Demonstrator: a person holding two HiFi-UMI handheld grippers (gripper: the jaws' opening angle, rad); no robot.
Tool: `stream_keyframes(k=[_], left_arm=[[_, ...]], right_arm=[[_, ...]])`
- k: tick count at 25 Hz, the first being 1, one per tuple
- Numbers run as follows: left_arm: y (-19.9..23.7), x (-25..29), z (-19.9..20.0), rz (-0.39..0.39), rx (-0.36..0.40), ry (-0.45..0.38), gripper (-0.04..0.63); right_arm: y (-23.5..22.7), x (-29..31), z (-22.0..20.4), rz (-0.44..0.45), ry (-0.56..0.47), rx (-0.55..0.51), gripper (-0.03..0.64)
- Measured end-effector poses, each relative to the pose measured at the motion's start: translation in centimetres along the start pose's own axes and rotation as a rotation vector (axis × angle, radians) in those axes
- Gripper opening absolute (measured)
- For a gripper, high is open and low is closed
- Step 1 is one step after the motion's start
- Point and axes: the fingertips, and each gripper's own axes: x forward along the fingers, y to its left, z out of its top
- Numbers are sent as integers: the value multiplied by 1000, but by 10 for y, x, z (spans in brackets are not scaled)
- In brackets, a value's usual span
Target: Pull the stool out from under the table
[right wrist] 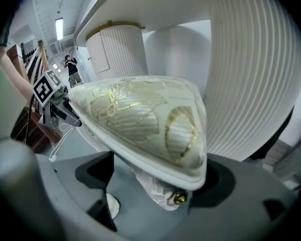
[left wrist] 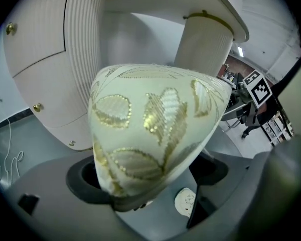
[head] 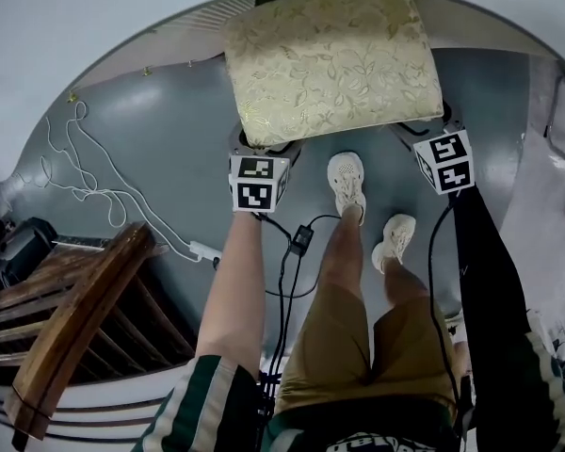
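Note:
The stool [head: 334,59] has a cream cushion with a gold leaf pattern. In the head view it stands at the top centre, its far edge at the rim of the white table [head: 75,26]. My left gripper [head: 262,153] is shut on the near left corner of the cushion, which fills the left gripper view as the stool [left wrist: 155,129] sits between the jaws of the left gripper [left wrist: 148,177]. My right gripper [head: 422,135] is shut on the near right corner; there the stool [right wrist: 145,119] lies between the jaws of the right gripper [right wrist: 155,177]. The stool's legs are hidden.
The table's fluted white pedestals [left wrist: 85,49] [right wrist: 251,74] rise just behind the stool. The person's cream shoes [head: 347,182] stand on the grey floor right under the stool's near edge. A wooden slatted chair [head: 75,318] is at lower left, with a white cable [head: 85,182] beyond it.

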Motion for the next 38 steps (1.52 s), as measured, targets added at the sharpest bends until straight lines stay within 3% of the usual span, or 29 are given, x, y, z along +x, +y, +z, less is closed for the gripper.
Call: stream_keyframes(k=[6, 19, 38], left_arm=[[6, -2, 1, 4, 53, 3, 466], [6, -13, 7, -7, 87, 4, 466], [6, -8, 4, 9, 71, 24, 465]], right_arm=[[4, 0, -5, -7, -6, 34, 477], [13, -9, -6, -8, -10, 77, 477], [10, -1, -8, 7, 23, 69, 477]])
